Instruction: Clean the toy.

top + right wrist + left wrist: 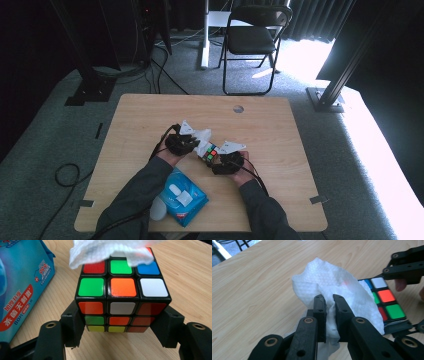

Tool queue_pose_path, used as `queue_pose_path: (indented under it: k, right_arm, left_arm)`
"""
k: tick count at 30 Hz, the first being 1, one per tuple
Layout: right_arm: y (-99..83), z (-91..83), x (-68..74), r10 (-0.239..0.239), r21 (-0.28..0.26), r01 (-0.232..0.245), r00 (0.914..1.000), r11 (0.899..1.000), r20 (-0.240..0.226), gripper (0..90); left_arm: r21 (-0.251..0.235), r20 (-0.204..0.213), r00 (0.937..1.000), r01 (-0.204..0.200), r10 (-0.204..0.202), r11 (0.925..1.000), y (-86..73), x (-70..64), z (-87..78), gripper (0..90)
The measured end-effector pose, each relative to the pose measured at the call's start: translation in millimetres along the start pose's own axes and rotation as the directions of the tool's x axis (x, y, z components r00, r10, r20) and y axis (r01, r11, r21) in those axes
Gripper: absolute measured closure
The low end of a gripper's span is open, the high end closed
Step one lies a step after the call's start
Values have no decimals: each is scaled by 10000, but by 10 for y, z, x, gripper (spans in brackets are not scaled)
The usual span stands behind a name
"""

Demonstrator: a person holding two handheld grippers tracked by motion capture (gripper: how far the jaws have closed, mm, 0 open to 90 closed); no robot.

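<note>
A scrambled colour cube (121,292) sits between the two black jaws of my right gripper (120,330), which press on its left and right sides just above the table. A crumpled white wet wipe (337,292) is pinched in my left gripper (329,301) and lies over the far part of the cube's top face (389,302). In the high view the cube (210,152) is at the table's middle, with the left gripper (200,141) to its upper left and the right gripper (220,159) just below it.
A blue pack of wet wipes (182,196) lies near the front edge of the wooden table (280,125), left of my right forearm; it also shows at the left as the blue pack (22,287). A folding chair (255,35) stands beyond the table.
</note>
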State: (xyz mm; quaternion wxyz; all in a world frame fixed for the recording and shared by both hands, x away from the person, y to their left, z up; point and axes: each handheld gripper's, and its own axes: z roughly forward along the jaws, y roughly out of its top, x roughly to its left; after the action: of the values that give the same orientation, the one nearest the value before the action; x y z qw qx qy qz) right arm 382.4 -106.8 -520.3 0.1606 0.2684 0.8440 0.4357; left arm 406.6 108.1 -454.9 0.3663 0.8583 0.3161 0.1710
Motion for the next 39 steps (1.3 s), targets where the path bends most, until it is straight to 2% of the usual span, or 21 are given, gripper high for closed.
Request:
queue_pose_path:
  k: [10,22,30,34,39]
  right_arm:
    - [18,-21,10,-48,-137,47,10000,9999,-50,343]
    - [34,-48,4,-41,-296,38,10000,9996,-90,343]
    - [49,-70,2,-21,-427,17,9999,9991,-107,343]
    - [46,-71,-6,-12,-432,7,9999,9991,-122,343]
    - [43,-65,0,-5,-402,-2,9999,9992,-165,343]
  left_arm:
    - [70,7,9999,134,-134,9999,-34,31,18,822]
    - [220,272,9996,-96,90,9997,-45,-39,78,822]
    - [590,276,9993,-271,255,9979,-80,-47,124,822]
    - [540,242,9993,-308,295,9981,-63,-59,111,822]
    - [268,313,9994,-152,144,9995,-31,-50,58,823]
